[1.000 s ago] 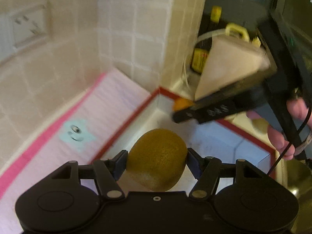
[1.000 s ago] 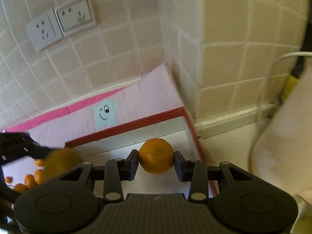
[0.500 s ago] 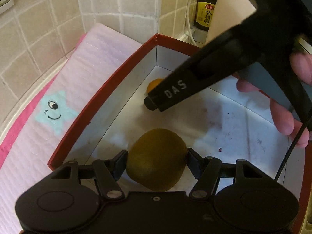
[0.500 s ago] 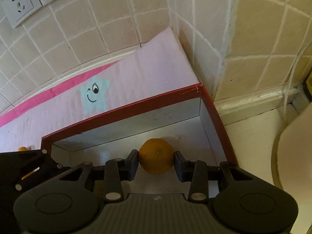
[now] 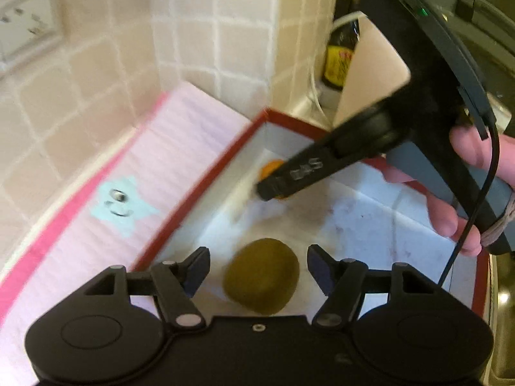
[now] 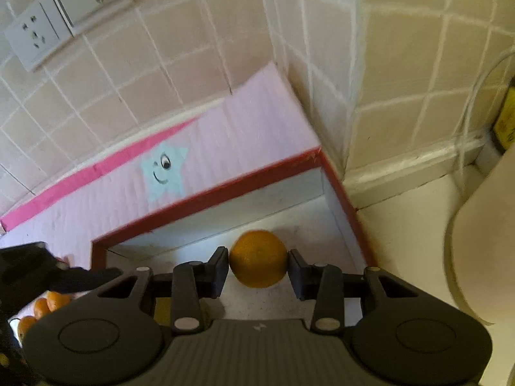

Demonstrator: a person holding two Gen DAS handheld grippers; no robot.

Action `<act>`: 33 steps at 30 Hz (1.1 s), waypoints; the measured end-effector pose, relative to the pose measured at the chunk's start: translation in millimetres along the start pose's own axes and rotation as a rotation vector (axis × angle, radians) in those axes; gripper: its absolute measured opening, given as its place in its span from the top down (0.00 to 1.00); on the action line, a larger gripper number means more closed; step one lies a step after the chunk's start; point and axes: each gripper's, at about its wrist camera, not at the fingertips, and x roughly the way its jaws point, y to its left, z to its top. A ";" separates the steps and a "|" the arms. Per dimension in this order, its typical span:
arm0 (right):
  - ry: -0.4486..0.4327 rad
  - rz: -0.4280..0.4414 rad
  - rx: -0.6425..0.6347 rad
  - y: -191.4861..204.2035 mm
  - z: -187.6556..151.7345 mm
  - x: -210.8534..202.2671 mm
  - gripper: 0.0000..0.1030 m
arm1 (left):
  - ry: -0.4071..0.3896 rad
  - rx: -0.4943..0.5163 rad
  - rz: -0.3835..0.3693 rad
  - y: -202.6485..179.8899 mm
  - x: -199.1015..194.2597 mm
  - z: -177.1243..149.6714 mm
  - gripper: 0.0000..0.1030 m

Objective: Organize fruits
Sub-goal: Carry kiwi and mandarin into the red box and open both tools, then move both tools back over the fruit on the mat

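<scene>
Left wrist view: the left gripper stands wide, its matte black jaws having just been opening, with clear gaps on both sides of a fuzzy brown, egg-shaped kiwi that lies between them on the white lined floor of a shallow box with a red rim. The lining looks creased and lightly stained. Crossing the upper right of the frame, the right gripper reaches in as a long black bar held by a person's hand, hiding the far right of the box and most of a small round orange near the far corner

Right wrist view: the right gripper frames the smooth, dimpled orange at frame centre; its jaws have just been opening, the left pad about touching the peel and the right pad showing a thin gap, so a grip cannot be told. The orange is over the box floor near the corner of the box

Beside the box at left lies a ribbed pale pink mat with a hot pink edge and a light blue smiling star. Glossy beige wall tiles rise behind, with white sockets at upper left. Small oranges cluster at lower left. A dark bottle with a yellow label stands at upper right of the left view
</scene>
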 end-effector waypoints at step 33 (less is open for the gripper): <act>-0.172 0.128 -0.311 204.4 -67.0 -136.3 0.14 | -0.240 -0.525 0.494 92.2 -335.1 -262.6 0.21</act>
